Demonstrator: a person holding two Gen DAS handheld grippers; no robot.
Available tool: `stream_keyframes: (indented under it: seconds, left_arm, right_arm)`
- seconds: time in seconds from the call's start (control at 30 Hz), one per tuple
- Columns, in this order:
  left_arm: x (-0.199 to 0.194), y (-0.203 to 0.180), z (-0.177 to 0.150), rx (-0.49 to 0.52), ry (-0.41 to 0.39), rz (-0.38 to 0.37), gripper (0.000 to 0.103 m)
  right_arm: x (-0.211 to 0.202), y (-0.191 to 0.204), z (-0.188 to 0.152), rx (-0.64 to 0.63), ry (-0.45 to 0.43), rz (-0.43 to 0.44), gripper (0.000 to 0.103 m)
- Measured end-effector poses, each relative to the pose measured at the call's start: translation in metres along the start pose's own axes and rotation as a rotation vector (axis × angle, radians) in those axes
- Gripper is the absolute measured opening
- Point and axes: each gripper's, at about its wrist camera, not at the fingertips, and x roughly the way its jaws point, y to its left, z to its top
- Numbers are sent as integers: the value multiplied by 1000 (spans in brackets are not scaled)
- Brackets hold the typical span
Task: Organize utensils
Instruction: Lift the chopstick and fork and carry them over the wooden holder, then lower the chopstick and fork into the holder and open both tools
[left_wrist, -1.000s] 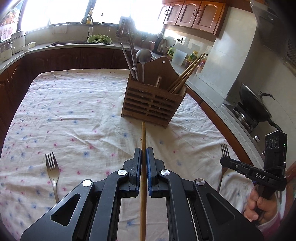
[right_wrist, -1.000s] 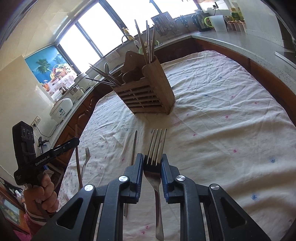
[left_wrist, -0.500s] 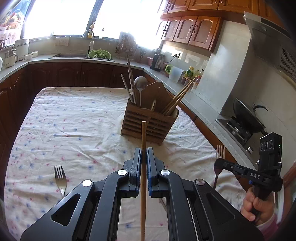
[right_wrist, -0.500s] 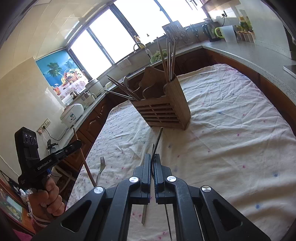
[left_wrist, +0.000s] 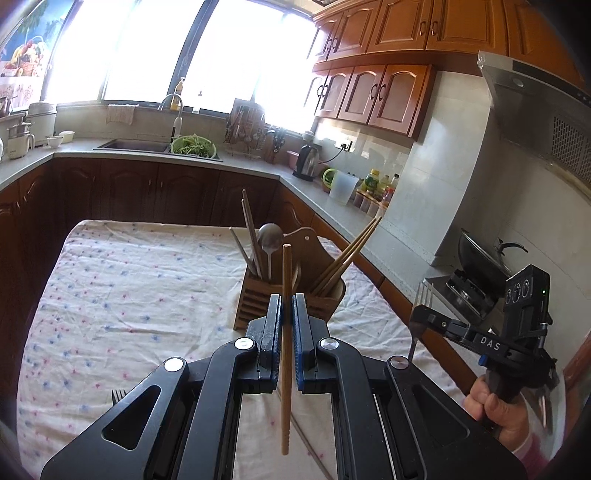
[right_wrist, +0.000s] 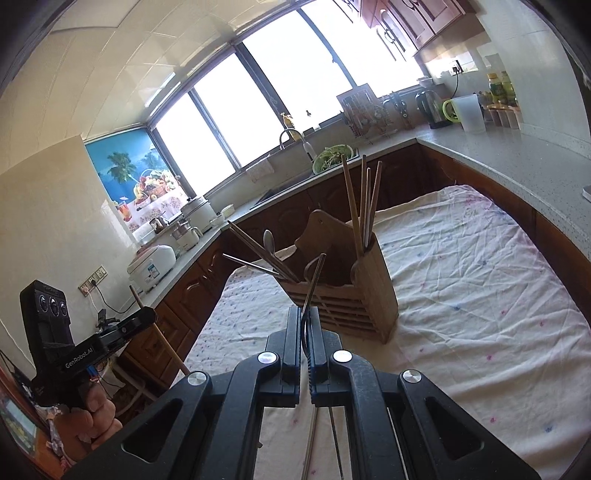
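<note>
A wooden chopstick (left_wrist: 286, 332) is being held upright in the closed left gripper (left_wrist: 285, 325), its long axis pointing up in line with the wooden utensil holder (left_wrist: 291, 295), which is standing straight ahead on the clothed table (left_wrist: 129, 280). A metal fork (right_wrist: 312, 291) is being clamped edge-on in the right gripper (right_wrist: 305, 325), tines raised toward the same holder. Both grippers are judged about equally near the holder.
</note>
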Motion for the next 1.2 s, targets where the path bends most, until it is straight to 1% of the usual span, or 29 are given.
stream_keyframes:
  seconds: [0.23, 0.47, 0.6, 0.73, 0.83, 1.0, 1.2]
  left_arm:
    - [7, -4, 38, 3, -101, -1, 5]
    - [27, -9, 80, 8, -168, 10, 5]
    - [39, -14, 104, 21, -227, 17, 5]
    - [59, -20, 121, 38, -274, 44, 5]
    - [78, -24, 125, 54, -289, 77, 5]
    - [106, -21, 113, 62, -288, 115, 5]
    - [130, -12, 89, 60, -220, 135, 5]
  right_arm:
    - [16, 6, 24, -38, -88, 46, 3]
    - [29, 10, 53, -84, -205, 80, 3]
    - [42, 10, 73, -98, -248, 95, 3]
    - [57, 6, 87, -96, -278, 104, 3]
    - [66, 4, 89, -113, -312, 98, 3]
    - [84, -4, 82, -146, -346, 80, 3]
    - [100, -15, 57, -198, -345, 62, 3]
